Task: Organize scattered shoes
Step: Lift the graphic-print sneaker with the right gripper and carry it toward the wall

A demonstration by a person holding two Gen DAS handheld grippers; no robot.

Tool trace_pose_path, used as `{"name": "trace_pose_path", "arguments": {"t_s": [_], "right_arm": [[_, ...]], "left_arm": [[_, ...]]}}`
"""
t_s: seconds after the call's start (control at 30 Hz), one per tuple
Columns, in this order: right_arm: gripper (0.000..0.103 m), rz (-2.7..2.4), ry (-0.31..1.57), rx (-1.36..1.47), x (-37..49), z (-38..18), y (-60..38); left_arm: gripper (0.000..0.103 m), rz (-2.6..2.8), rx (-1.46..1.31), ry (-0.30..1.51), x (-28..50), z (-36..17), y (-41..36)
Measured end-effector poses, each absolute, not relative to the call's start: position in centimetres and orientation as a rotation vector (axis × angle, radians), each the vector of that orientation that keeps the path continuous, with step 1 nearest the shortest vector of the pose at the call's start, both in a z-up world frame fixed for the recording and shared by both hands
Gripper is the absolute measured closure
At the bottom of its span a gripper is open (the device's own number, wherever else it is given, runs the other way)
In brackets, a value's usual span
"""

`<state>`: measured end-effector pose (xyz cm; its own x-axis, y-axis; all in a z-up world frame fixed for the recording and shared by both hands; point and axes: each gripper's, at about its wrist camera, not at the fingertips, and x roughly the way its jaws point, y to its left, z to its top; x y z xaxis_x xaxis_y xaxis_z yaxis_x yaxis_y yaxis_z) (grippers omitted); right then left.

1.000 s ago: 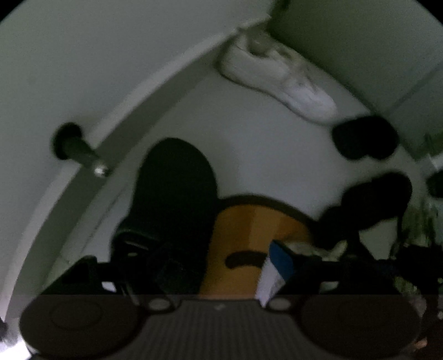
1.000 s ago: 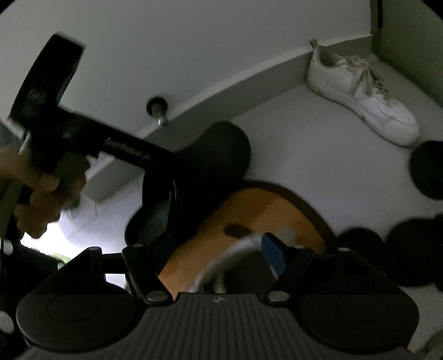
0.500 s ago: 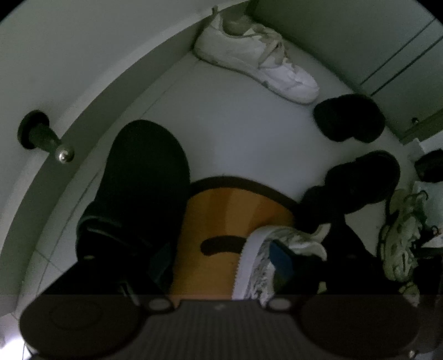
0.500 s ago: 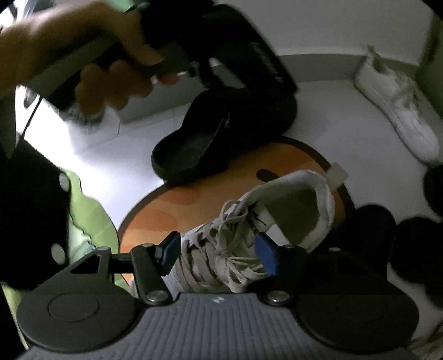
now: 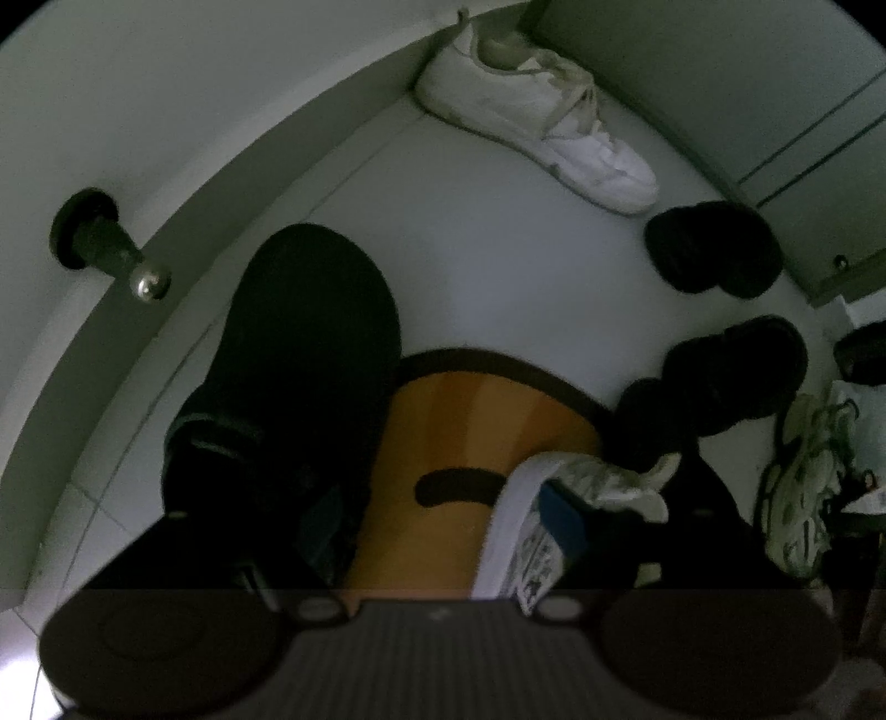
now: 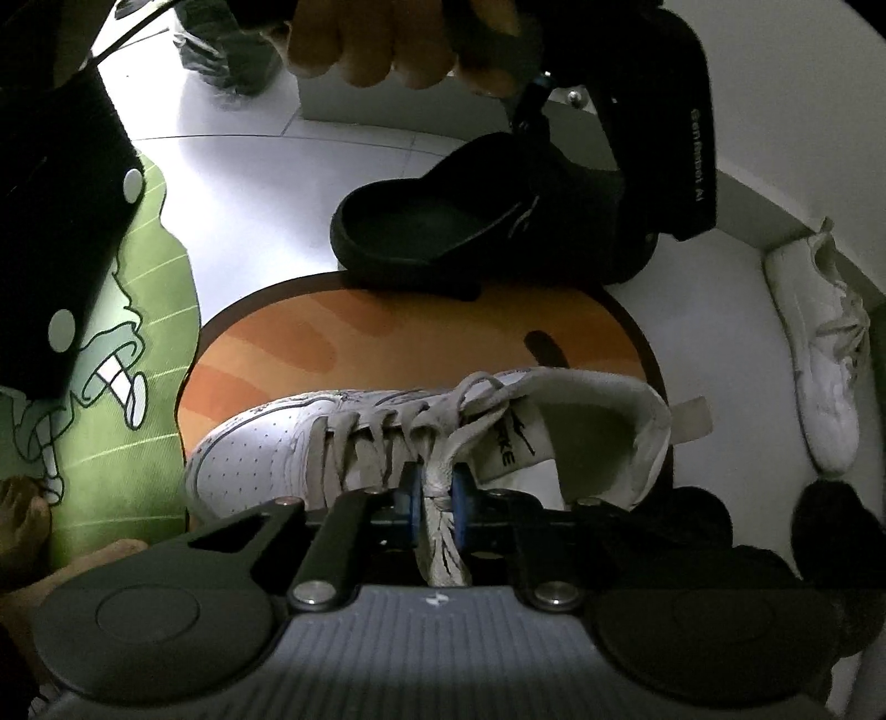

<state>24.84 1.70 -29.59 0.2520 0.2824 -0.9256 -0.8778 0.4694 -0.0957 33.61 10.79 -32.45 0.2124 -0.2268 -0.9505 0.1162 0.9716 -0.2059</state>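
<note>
Pinching the laces of the white sneaker (image 6: 421,437) on the orange mat (image 6: 343,338), your right gripper (image 6: 434,498) is clamped tight, toe pointing left of it, while your left gripper (image 5: 437,520) gapes wide around the black clog (image 5: 299,354).

White low-top sneakers: two, one with grey laces (image 6: 421,437) on the orange mat, one (image 5: 537,116) by the baseboard in the corner.
Patterned pale sneaker: one (image 5: 803,487) at the right edge of the left wrist view.
Black clog slipper: one (image 6: 470,221), at the mat's far edge.
Other dark shoes: at least three (image 5: 714,249) (image 5: 736,360) (image 5: 648,410) beyond the mat, too dark to name or count surely.
Mats: two, one orange (image 6: 387,338), one green with a cartoon (image 6: 138,387).
Door stopper: one (image 5: 105,249) on the wall.
Tongs: two (image 6: 434,498) (image 5: 432,531).
Hands in view: one (image 6: 387,44).
</note>
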Motion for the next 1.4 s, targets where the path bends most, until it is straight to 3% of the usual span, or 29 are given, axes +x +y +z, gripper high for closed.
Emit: {"name": "trace_pose_path", "arguments": {"t_s": [0.73, 0.93, 1.4], "right_arm": [[0.093, 0.819, 0.913, -0.460, 26.2, -25.4, -0.6], [0.093, 0.806, 0.871, -0.426, 27.0, -23.7, -0.7], [0.093, 0.724, 0.776, -0.381, 32.5, -20.4, -1.8]], "left_arm": [[0.023, -0.186, -0.152, 1.389, 32.9, -33.9, 12.9], [0.027, -0.178, -0.170, 1.373, 33.1, -33.8, 13.2], [0.027, -0.179, -0.178, 1.397, 33.2, -34.4, 13.8]]}}
